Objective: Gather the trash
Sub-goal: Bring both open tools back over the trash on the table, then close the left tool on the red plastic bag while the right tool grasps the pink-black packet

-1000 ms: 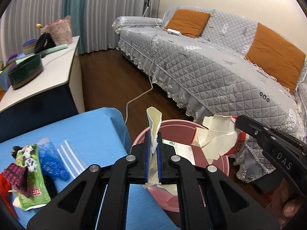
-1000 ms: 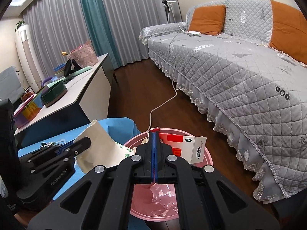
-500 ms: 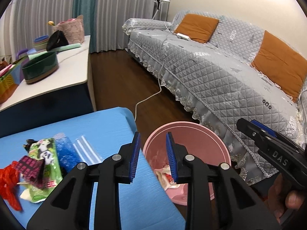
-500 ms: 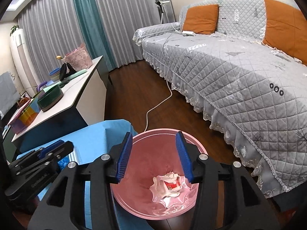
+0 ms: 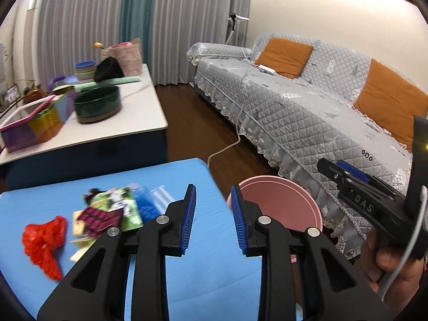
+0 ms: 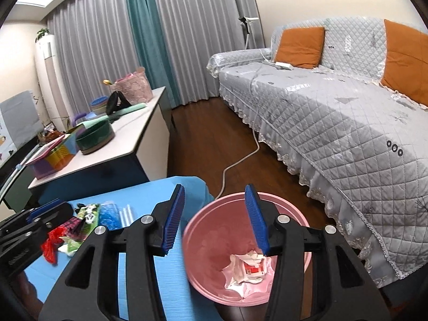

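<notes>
a blue counter (image 5: pixel 203 281) is filling the near left of the scene. lying on its left part are a crumpled red wrapper (image 5: pixel 44 236), a green snack packet (image 5: pixel 117 206) with a dark patterned wrapper (image 5: pixel 99 218) over its near edge, a blue bubbly bag (image 5: pixel 144 203) and a clear plastic bag (image 5: pixel 160 195), all close together. the dark wooden floor (image 6: pixel 211 144) is carrying a pink bin (image 6: pixel 214 275) touching the counter's right edge, and a white cable (image 6: pixel 240 157) is trailing across it. farther left, a white counter (image 5: pixel 133 117) is bearing a dark green bowl (image 5: pixel 97 104) and a colourful box (image 5: pixel 34 123).
</notes>
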### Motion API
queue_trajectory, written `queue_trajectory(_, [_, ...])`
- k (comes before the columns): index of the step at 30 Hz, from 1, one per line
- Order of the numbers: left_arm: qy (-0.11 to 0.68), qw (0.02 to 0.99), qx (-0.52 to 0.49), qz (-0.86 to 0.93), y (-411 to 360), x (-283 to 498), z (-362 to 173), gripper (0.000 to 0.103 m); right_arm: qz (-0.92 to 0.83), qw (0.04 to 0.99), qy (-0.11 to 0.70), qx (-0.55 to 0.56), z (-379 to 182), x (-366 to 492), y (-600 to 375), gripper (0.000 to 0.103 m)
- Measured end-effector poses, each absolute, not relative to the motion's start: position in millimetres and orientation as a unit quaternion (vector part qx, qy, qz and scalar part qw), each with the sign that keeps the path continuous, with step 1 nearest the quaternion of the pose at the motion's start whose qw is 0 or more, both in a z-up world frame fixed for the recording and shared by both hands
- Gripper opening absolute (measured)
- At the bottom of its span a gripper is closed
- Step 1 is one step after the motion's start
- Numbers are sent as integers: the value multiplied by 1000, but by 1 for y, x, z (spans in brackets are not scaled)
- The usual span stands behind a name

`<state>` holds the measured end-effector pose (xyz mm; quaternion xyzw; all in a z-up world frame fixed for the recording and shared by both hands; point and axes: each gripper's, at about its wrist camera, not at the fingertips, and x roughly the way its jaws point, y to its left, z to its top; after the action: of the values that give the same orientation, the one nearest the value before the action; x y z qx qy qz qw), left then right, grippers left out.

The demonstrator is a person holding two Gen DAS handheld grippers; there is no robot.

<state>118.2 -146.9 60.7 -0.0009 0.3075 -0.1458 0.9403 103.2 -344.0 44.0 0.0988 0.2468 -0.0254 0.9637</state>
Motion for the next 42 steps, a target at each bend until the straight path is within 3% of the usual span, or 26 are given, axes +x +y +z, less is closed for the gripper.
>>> queue_trajectory(7, [299,947,-10,-119,-98,87,66,28,-4,966,236,105,50,93,-324,45])
queue_trajectory(15, [290,954,-31,-69,-20,67,62,28,31,965,233,115,51,86,-290,34])
queue_trajectory(34, [304,947,-92,47,76,72,15,28,139,949,274,77,13,115,-178,30])
queue_trajectory(40, [317,939,-109,77,97,81,1,42,180,937,292,68,0,135,-138,34])
queue_trajectory(42, [323,936,-113,86,103,87,-5,50,184,933,302,68,-8,143,-130,42])
